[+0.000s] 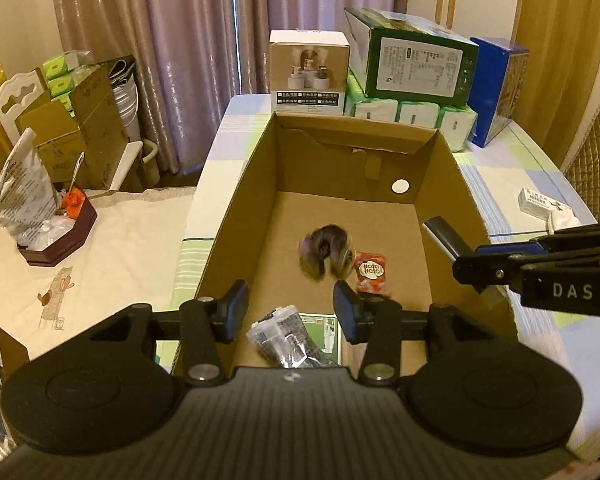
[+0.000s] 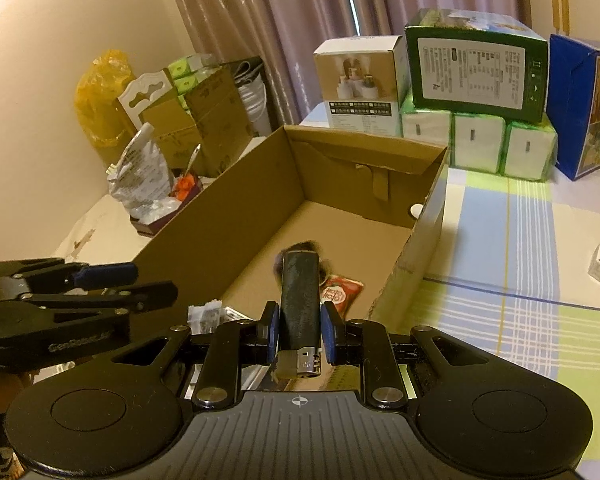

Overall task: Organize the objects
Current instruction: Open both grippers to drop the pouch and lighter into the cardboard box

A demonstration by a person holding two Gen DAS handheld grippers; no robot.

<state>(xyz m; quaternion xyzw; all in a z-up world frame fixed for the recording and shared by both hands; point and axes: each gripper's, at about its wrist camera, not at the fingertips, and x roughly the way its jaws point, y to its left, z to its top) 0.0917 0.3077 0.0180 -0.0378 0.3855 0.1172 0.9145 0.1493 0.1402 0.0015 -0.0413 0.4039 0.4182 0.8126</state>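
Note:
An open cardboard box (image 1: 236, 216) (image 2: 220, 216) sits on a checked tablecloth. On its floor lie a furry hair tie (image 1: 327, 254), a red snack packet (image 1: 370, 274) (image 2: 342, 292), a clear packet with dark contents (image 1: 286, 340) and a green-and-white card (image 1: 326, 330). My left gripper (image 1: 291, 306) hovers open over the box's near end, with nothing between its fingers. My right gripper (image 2: 300, 330) is shut on a dark lighter (image 2: 300, 304) (image 1: 444, 234), held above the box near its right wall, metal head toward the camera.
Stacked at the table's far end are a white product box (image 1: 309, 72), a green box (image 1: 414, 64), tissue packs (image 1: 412, 114) and a blue box (image 1: 498, 88). A small white box (image 1: 540, 200) lies on the cloth at right. Bags and cartons (image 1: 60, 136) crowd the left.

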